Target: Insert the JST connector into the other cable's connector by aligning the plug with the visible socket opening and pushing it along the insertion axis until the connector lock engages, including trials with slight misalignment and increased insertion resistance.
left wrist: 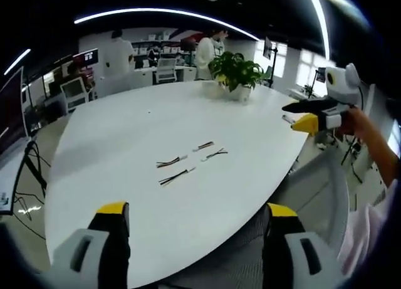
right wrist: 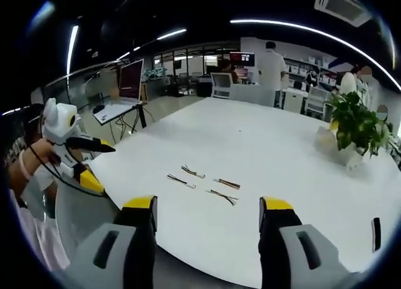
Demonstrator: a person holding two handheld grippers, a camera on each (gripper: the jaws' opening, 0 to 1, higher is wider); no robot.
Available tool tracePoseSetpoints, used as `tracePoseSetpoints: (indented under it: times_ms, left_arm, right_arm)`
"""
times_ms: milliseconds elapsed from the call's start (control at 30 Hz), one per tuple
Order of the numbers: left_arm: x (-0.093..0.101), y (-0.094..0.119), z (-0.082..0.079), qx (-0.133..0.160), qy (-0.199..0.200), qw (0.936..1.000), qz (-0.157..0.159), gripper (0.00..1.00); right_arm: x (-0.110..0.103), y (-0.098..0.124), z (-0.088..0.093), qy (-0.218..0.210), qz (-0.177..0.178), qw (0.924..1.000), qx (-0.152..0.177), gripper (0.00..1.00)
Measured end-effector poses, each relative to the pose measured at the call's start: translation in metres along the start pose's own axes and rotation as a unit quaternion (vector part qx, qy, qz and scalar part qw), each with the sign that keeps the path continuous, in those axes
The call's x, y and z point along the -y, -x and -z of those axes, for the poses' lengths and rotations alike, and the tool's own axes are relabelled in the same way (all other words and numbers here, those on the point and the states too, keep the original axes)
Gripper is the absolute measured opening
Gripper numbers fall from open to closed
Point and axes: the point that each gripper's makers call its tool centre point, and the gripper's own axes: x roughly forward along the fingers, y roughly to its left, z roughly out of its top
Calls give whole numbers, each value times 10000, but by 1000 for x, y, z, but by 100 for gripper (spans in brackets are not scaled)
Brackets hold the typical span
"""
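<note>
Several short JST cables lie loose near the middle of the white table [left wrist: 125, 126]: two dark ones [left wrist: 177, 175] [left wrist: 214, 154] and two with red wires [left wrist: 171, 162] [left wrist: 203, 146]. My left gripper [left wrist: 197, 210] hangs open over the table's near edge, well short of them, with nothing between its jaws. From the other side the same cables [right wrist: 193, 171] [right wrist: 181, 180] [right wrist: 227, 183] [right wrist: 222, 196] lie ahead of my right gripper [right wrist: 208, 204], also open and empty. The right gripper [left wrist: 316, 113] enters the left gripper view at the right, and a hand holds the left gripper [right wrist: 72, 141] in the right gripper view.
A potted plant [left wrist: 235, 73] stands at the table's far end [right wrist: 354, 123]. A grey mesh chair [left wrist: 313, 189] sits at the table edge. A small dark object [right wrist: 375, 234] lies on the table. People stand among desks and monitors [right wrist: 130, 79] behind.
</note>
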Motion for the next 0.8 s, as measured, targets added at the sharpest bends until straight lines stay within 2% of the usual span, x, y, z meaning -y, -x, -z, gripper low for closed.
tracePoseSetpoints:
  times_ms: [233, 367, 500, 567, 800]
  left_arm:
    - [3, 5, 3, 53, 77, 9999, -86, 85]
    - [0, 5, 8, -118, 292, 9992, -231, 86]
    - [0, 3, 3, -86, 242, 9994, -219, 86]
    - [0, 0, 0, -128, 227, 9994, -231, 86]
    - [6, -12, -15, -131, 166, 9997, -143, 86]
  right_arm:
    - [0, -3, -6, 164, -74, 9998, 72, 63]
    - [5, -5, -3, 142, -170, 9998, -28, 60]
    - [9, -5, -5, 139, -264, 9996, 21, 56]
    - [12, -6, -10, 297, -284, 9990, 181, 57]
    - [18, -18, -15, 297, -384, 9988, 85, 56]
